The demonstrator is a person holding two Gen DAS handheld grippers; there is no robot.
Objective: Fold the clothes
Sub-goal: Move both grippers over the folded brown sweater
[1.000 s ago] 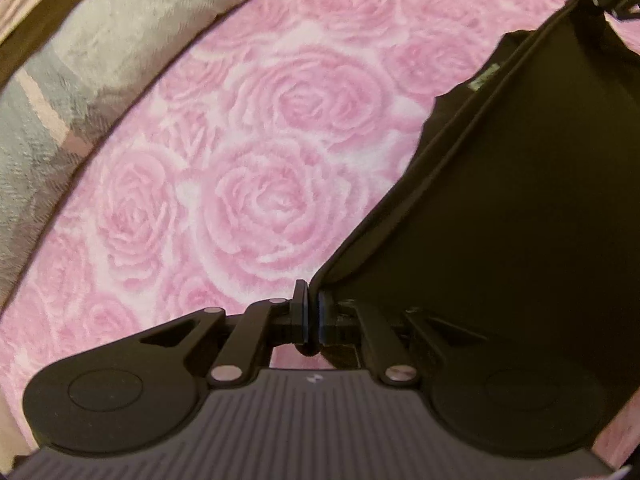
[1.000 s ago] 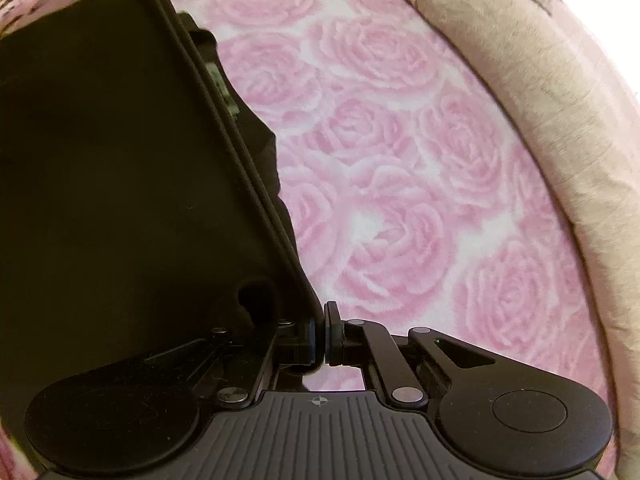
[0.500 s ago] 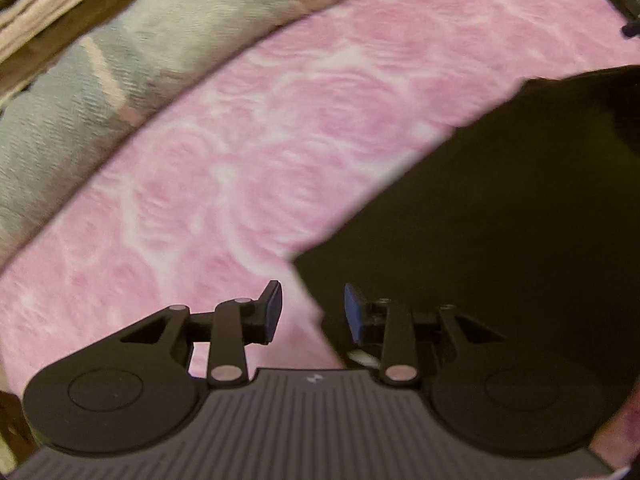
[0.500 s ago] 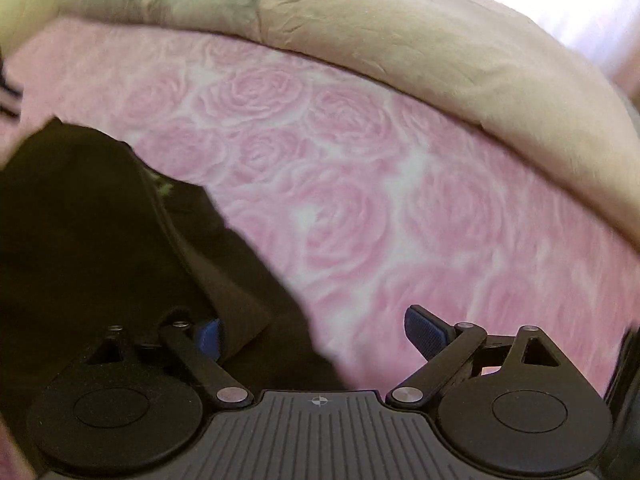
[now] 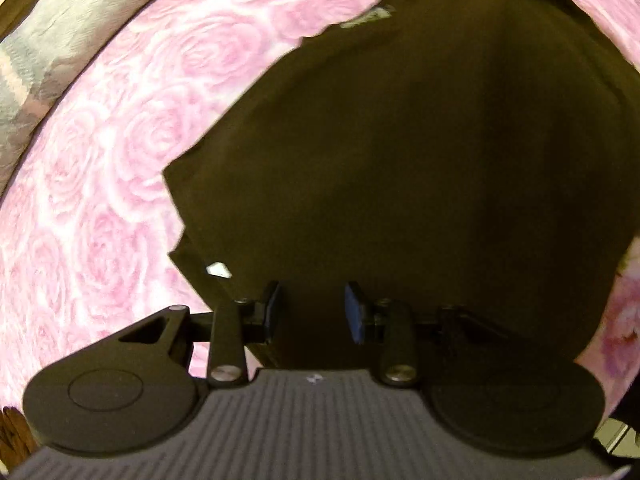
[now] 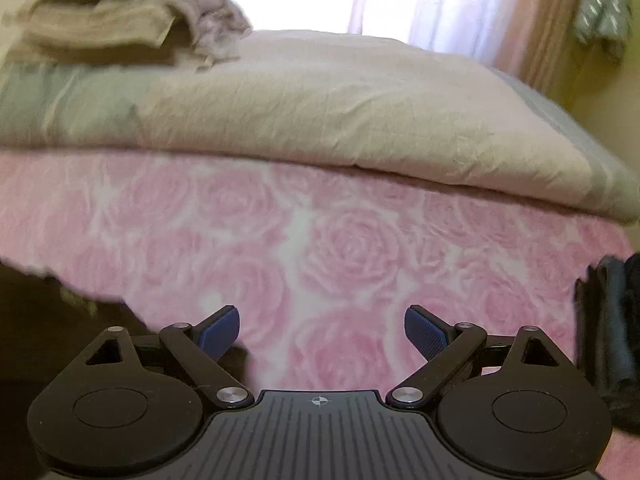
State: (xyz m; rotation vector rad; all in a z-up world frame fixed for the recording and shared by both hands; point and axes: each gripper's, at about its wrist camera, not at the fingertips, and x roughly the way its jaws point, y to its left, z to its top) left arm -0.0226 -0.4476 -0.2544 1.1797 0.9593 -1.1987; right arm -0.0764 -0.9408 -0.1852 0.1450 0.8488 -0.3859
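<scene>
Left gripper point(image 5: 310, 314): jaws partly apart, nothing between the pads, pointing down over the dark garment point(image 5: 400, 160). The garment lies flat on the rose blanket point(image 5: 120, 160).

Right gripper point(image 6: 322, 330): jaws wide apart, empty, above bare blanket; the garment's edge lies at its lower left. Beyond lie a beige duvet point(image 6: 320, 112) and folded cloths point(image 6: 100, 28).

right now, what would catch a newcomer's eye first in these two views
The dark garment fills most of the left wrist view, lying on the pink rose blanket, with the left gripper open just above it. In the right view the right gripper gapes wide over the blanket, below a beige duvet.
</scene>
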